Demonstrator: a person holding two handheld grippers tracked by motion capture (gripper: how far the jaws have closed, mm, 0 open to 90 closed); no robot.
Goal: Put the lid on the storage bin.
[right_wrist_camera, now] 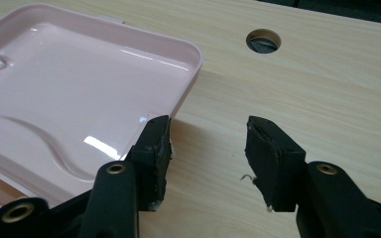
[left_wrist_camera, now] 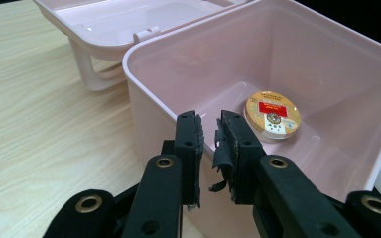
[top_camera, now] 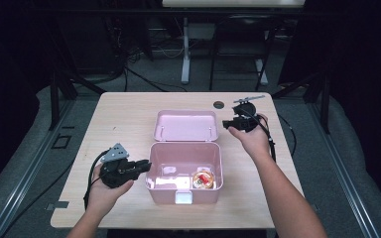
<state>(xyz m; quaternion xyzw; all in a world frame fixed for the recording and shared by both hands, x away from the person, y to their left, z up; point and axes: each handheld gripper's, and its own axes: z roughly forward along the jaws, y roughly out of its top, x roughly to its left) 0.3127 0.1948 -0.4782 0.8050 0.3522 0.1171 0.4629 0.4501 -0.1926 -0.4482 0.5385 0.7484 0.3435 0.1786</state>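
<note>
Low at the frame's left, the left gripper (top_camera: 141, 165) is hovering at the pink box (top_camera: 218, 163) wall, jaws nearly together on nothing; it risks nudging the box. Farther up right, the right gripper (top_camera: 226, 124) is gaping beside the open lid (top_camera: 184, 125), and could slip off its rim.

Light wooden table (top_camera: 129, 124) with rounded corners. A round cable hole (top_camera: 219, 104) lies near its far edge, right of centre. A pink plastic box (top_camera: 154, 191) stands open at mid-table toward the near edge; its hinged lid (top_camera: 184, 125) lies flat on the tabletop directly behind it.
</note>
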